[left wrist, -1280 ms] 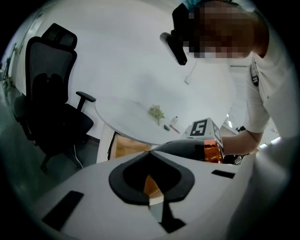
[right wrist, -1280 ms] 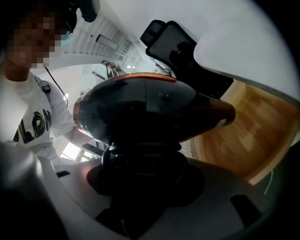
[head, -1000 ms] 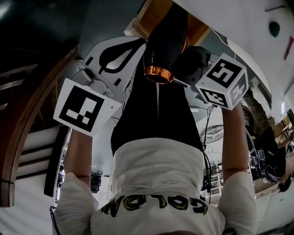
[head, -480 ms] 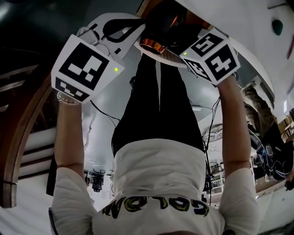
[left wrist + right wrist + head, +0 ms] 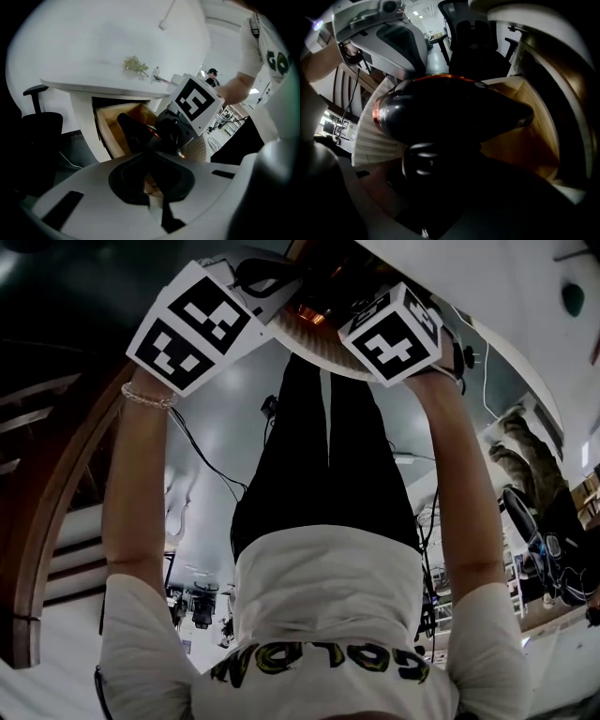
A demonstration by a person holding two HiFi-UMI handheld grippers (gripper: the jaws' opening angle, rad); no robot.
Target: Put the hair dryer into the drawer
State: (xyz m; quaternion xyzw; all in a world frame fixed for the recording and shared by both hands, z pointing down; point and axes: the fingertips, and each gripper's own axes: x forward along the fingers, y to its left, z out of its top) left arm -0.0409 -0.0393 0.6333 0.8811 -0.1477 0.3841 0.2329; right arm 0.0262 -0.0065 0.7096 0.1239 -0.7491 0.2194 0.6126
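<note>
One item in play: glossy black hair dryer with copper-orange ring (image 5: 450, 112), lying crosswise over the mouth of the open light-wood drawer (image 5: 534, 140), tapered end toward the interior. Contact with the drawer floor not discernible. Clamped by its handle in the right gripper (image 5: 440, 164), jaws spread wide round that handle. Left gripper (image 5: 150, 180) close beside, jaws closed together, nothing seen between them. Pale ribbed panel (image 5: 370, 140) at the drawer's near edge, under the ring end. White desk top (image 5: 117, 84) above the drawer.

Step in hand, by judgement: lowering into the drawer. Keep the body level, carry the ring end inward past the ribbed panel, set down on the floor before releasing. Keep left gripper clear of the mouth.

Against the frame a second back: both marker cubes (image 5: 192, 329) shifted up the head view toward the drawer. Dryer then plainly visible with ring exposed, now mostly hidden behind the cubes.
</note>
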